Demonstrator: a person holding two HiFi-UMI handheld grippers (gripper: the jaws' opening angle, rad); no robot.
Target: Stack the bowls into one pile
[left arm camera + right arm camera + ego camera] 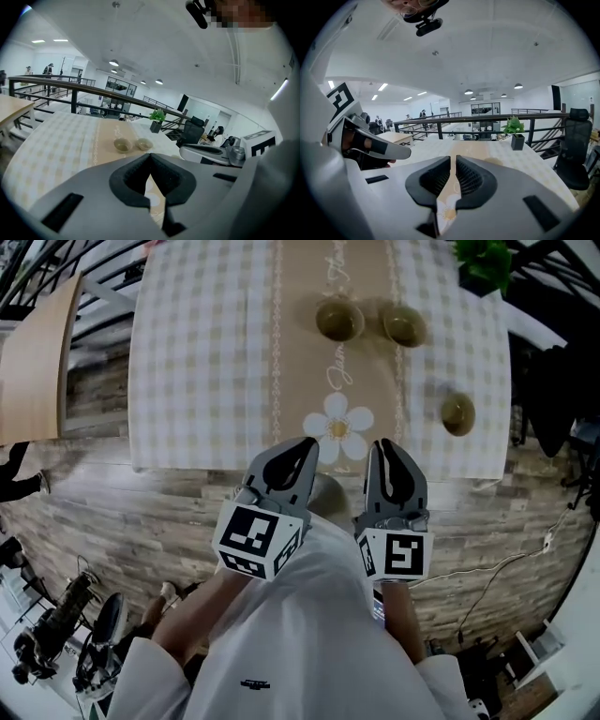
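left tongs (307, 444) and right tongs (386, 444) sit closed and empty, short of three unstacked bowls (339, 320).

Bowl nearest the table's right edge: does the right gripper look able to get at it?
Probably yes: the bowl stands alone, bare cloth lies between it and the right gripper, whose jaws hold nothing.

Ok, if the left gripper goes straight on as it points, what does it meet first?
Probably the left bowl of the pair on the runner; nothing stands before it. The left gripper might pass just right of it: depth is unclear.
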